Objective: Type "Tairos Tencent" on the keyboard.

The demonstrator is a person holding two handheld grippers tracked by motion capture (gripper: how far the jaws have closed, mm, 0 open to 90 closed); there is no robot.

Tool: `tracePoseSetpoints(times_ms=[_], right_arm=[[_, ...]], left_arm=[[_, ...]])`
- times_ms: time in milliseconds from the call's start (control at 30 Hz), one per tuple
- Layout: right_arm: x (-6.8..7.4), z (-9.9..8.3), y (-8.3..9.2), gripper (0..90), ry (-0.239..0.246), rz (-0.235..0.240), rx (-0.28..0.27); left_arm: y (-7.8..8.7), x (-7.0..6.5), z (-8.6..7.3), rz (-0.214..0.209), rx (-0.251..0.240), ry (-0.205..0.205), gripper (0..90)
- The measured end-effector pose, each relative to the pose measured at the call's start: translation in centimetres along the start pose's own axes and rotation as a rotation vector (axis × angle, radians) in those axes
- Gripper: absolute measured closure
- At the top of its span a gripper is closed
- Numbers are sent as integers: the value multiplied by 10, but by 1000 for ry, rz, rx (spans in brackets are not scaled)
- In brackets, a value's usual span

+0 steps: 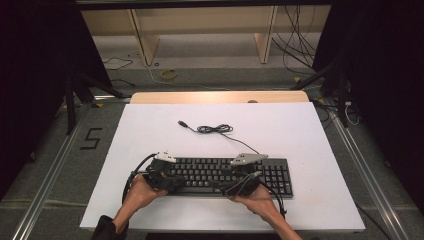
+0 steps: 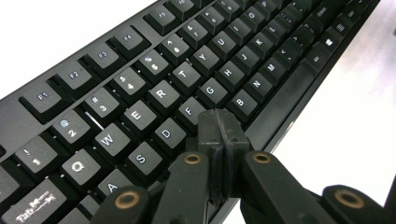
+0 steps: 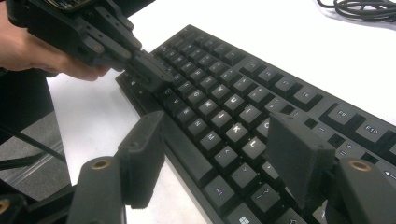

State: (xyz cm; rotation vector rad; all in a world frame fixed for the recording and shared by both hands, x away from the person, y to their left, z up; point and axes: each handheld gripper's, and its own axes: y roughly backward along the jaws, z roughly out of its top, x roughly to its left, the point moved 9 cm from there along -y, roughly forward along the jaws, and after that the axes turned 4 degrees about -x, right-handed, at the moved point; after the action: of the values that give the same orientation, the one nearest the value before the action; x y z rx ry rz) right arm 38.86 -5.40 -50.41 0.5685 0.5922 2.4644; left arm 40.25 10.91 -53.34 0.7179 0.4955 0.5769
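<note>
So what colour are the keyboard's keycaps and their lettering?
The keyboard has black keycaps with white lettering, clearest in the left gripper view.

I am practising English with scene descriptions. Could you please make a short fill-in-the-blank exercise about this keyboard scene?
1. The left gripper has its jaws ____, tips resting on the keys.
2. The right gripper has its jaws ____ above the keyboard.
3. The keyboard's cable lies coiled on the ____ table.

Missing words: shut; open; white
</note>
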Motion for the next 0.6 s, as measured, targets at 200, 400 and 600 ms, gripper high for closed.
tracePoseSetpoints(times_ms=[200,400,600], right_arm=[[1,0,0,380,2,0,3],[0,0,1,380,2,-2,1],[-1,1,3,381,1,-4,-4]], left_arm=[[-5,4,-3,11,16,1,891],[-5,3,-4,-2,4,-4,893],[-1,2,1,2,-22,-4,890]])
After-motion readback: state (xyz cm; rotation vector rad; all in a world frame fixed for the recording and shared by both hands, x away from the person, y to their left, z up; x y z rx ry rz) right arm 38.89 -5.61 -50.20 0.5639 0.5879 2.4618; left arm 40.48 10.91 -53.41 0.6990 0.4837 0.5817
